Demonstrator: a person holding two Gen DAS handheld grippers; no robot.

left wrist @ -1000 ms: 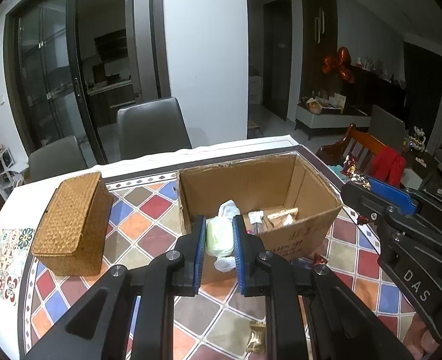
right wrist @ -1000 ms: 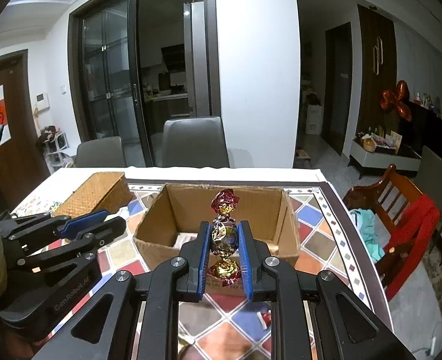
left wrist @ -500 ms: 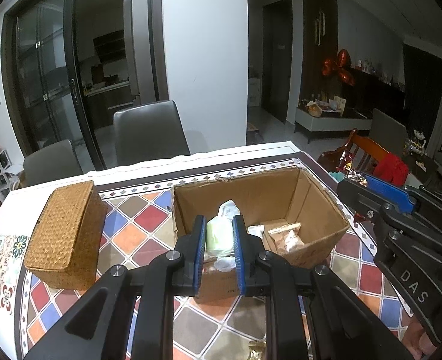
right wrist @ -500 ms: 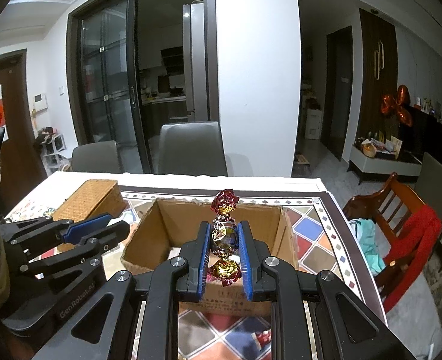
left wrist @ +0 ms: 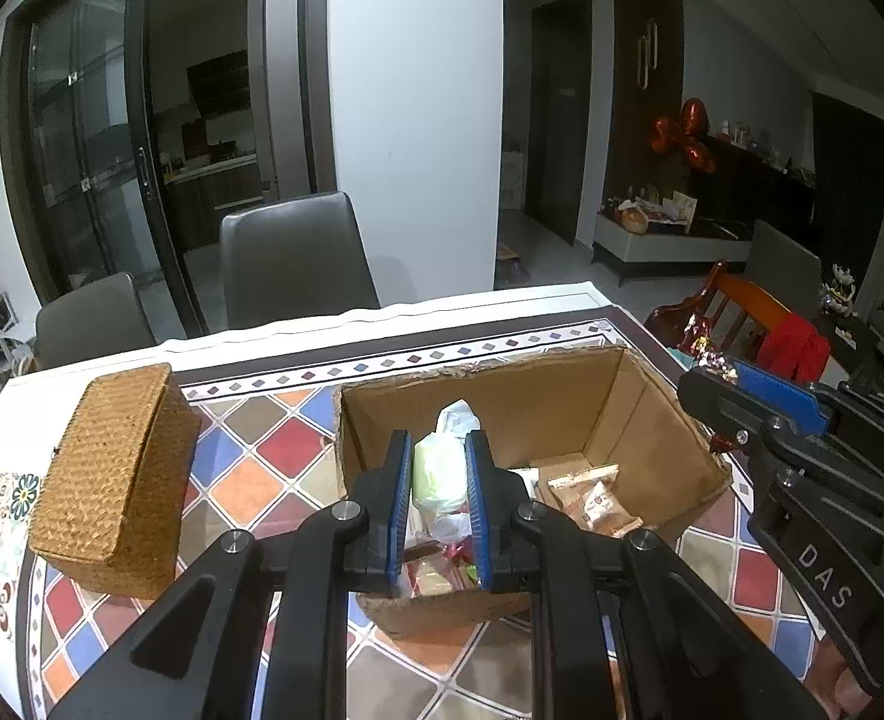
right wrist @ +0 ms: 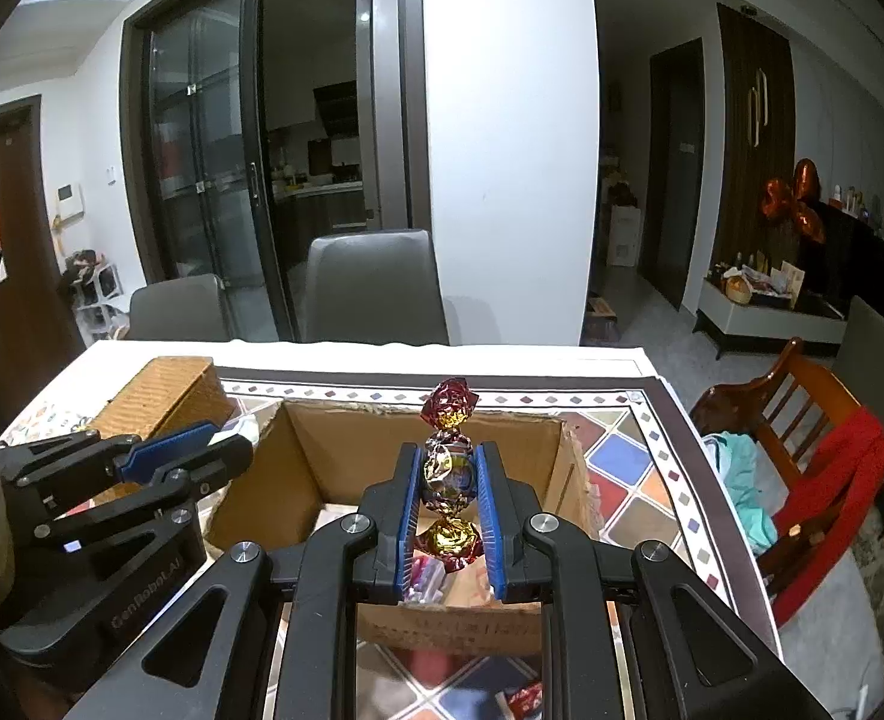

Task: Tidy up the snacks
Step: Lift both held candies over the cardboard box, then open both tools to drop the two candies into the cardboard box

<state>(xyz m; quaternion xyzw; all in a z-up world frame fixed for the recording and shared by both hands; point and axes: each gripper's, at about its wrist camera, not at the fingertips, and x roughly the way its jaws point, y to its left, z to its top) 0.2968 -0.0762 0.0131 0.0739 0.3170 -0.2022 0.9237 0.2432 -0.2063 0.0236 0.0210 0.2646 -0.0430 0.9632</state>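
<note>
Two grippers angled downward over the open cardboard box [left wrist: 652,420] on the tiled tablecloth [left wrist: 274,450], side by side. Compared with a second ago both sit closer over the box; its near wall now lies under the fingertips. Left gripper [left wrist: 439,474] clamped on a pale green packet [left wrist: 439,471]. Right gripper [right wrist: 449,483] clamped on a foil-wrapped candy [right wrist: 449,474], twisted ends above and below the pads. Wrapped snacks [left wrist: 592,501] lie inside; woven basket [left wrist: 112,468] to the left.
</note>
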